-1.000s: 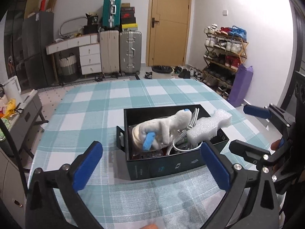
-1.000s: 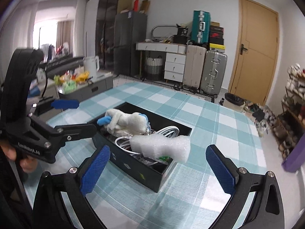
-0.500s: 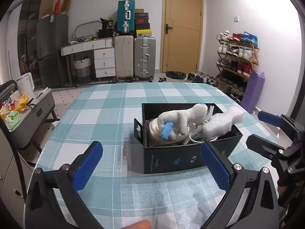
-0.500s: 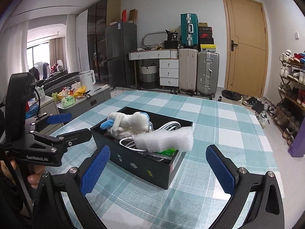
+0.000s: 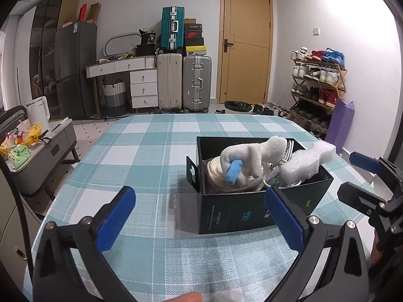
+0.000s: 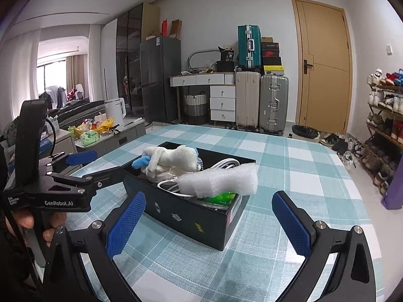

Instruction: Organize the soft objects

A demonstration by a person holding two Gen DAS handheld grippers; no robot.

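Both spread wide, gripping nothing: left tool (image 5: 200,216), right tool (image 6: 209,222). Hovering over bench (image 5: 151,151), near black box (image 5: 241,209) stuffed with plush toy (image 5: 248,159) and foam (image 6: 219,181).

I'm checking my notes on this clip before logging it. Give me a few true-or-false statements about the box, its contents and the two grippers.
1. The white foam piece sticks out above the rim of the black box. True.
2. The plush toy lies on the tablecloth beside the box. False: it sits inside the box.
3. The left gripper is shut on the foam. False: it is open and empty.
4. The right gripper is open. True.
5. A white cable lies in the box. True.
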